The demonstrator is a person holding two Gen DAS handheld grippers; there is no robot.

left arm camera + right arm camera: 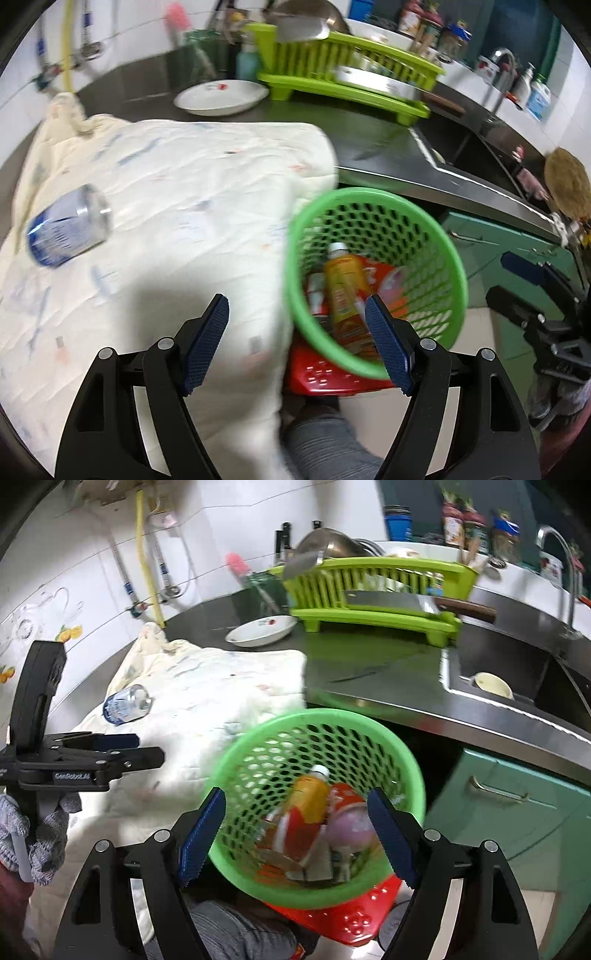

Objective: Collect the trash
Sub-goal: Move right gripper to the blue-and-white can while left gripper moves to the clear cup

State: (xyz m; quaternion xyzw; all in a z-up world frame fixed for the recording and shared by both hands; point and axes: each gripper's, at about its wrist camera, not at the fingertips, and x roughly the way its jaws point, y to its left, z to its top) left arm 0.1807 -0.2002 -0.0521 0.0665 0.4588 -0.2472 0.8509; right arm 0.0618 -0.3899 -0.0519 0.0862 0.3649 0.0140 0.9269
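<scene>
Now the one piece of trash not yet collected, as far as I can see, is the can (68, 225). It lies on its side on the cloth (184, 206) that covers the counter. From my left claw (295, 343) it sits out at about ten o'clock, well apart. From my right claw (295, 834) it is also at about ten o'clock, but farther off, with the left claw between. So I judge the left hand (40, 834) is the nearer one and should make this reach.

The can's long axis runs from roughly eight o'clock to two o'clock in the left view, silver end toward two. To close across its round body, I would likely have to roll the left wrist so the fingers (207, 343) straddle that axis rather than line up with it.

Both claws stand apart with nothing pressed between the pads. The left hangs over the cloth's edge and the basket (454, 266) rim; the right hangs over the basket mouth. The basket sits off the counter's front edge and already holds a bottle (345, 291) and wrappers.
</scene>
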